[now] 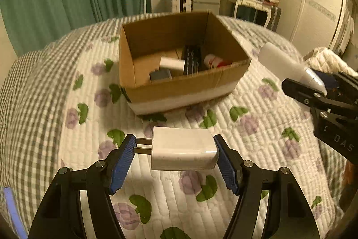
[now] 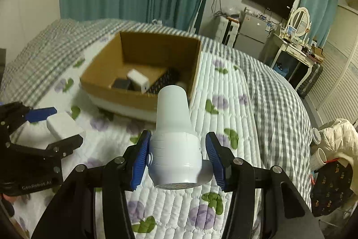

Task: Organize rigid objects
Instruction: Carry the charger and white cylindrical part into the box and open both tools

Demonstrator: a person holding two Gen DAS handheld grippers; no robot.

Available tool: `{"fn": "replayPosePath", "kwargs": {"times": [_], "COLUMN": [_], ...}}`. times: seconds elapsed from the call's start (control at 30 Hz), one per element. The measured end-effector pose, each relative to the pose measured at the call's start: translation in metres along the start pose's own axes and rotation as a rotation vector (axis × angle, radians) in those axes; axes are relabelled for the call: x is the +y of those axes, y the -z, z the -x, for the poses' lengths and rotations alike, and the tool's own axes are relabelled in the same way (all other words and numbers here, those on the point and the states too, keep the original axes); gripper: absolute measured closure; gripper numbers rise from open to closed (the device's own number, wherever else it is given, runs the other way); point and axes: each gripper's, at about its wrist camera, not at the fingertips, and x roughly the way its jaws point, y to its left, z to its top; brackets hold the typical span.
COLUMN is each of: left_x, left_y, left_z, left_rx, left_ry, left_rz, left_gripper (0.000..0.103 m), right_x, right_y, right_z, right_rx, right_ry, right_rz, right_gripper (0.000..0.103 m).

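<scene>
- A white charger [image 1: 183,149] is held in the left gripper [image 1: 176,157]: one blue pad [image 1: 122,164] meets the tips of its two prongs, the other is pressed on its rounded end. It is carried clear of the quilt [image 1: 257,149], short of the box's near wall.
- From the right wrist view the same charger [image 2: 64,125] is half covered by the left gripper [image 2: 56,127], and its prongs are hidden.
- A white hair dryer [image 2: 174,140] sits in the right gripper [image 2: 176,158] with its nozzle pointing toward the box [image 2: 125,95]. The left pad [image 2: 141,160] touches its body; on the other side contact cannot be made out, since the dryer's handle stub covers that pad [image 2: 214,162].
- In the left wrist view only the dryer's [image 1: 288,64] nozzle and silver cone are seen — the rest is cut off behind the right gripper [image 1: 322,93] at the frame's right edge.
- The cardboard box [image 1: 179,86] lies on the quilt near the middle of the bed, open at the top. Inside are seen a white block [image 1: 172,63], a dark grey block [image 1: 160,75], a black ribbed item [image 1: 192,59] and a red-and-white item [image 1: 213,61] — all blurred, partly hidden by the near wall, and not identifiable.
- A cream jacket [image 2: 335,138] is bunched at the bed's right edge, cut off by the frame.
</scene>
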Motion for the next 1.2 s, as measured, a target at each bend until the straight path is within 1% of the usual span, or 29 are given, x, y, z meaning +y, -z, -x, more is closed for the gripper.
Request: {"fn": "replayPosePath", "kwargs": {"times": [0.17,0.27,0.37,0.53,0.67,0.8,0.87,0.93,1.07,1.2], "left_x": [0.005,0.008,0.015,0.03,0.039,0.04,0.037,0.033,0.028,0.03], "left_y": [-0.02,-0.035,-0.051,-0.079,-0.097,-0.111,-0.114,-0.114,-0.112,-0.109], "left_z": [0.01,0.011,0.011,0.003,-0.011,-0.033,-0.044,-0.056,-0.075,-0.091], "left_rx": [-0.073,-0.127,-0.182,-0.233,-0.253,-0.228,-0.218,-0.205,-0.185,-0.156], "left_ry": [0.004,-0.009,-0.03,-0.039,-0.038,-0.016,-0.022,-0.019,-0.024,-0.028], "left_rz": [-0.001,0.004,0.009,0.039,0.057,0.047,0.034,0.02,-0.005,0.006], "left_gripper": [0.032,0.032,0.032,0.032,0.032,0.032,0.032,0.032,0.032,0.032], "right_x": [-0.002,0.0,0.004,0.013,0.012,0.007,0.003,-0.002,-0.005,-0.004], "right_y": [-0.023,-0.037,-0.054,-0.082,-0.097,-0.105,-0.105,-0.102,-0.094,-0.087], "right_z": [0.008,0.009,0.011,0.009,-0.007,-0.029,-0.041,-0.054,-0.075,-0.091], "right_rx": [-0.055,-0.088,-0.14,-0.208,-0.222,-0.213,-0.199,-0.178,-0.138,-0.112], "right_ry": [0.003,0.004,0.005,-0.013,-0.035,-0.036,-0.035,-0.04,-0.04,-0.042], "right_rz": [-0.017,-0.01,0.017,0.064,0.043,0.015,0.001,-0.016,-0.012,-0.005], "right_gripper": [0.053,0.053,0.053,0.053,0.053,0.053,0.053,0.053,0.053,0.053]}}
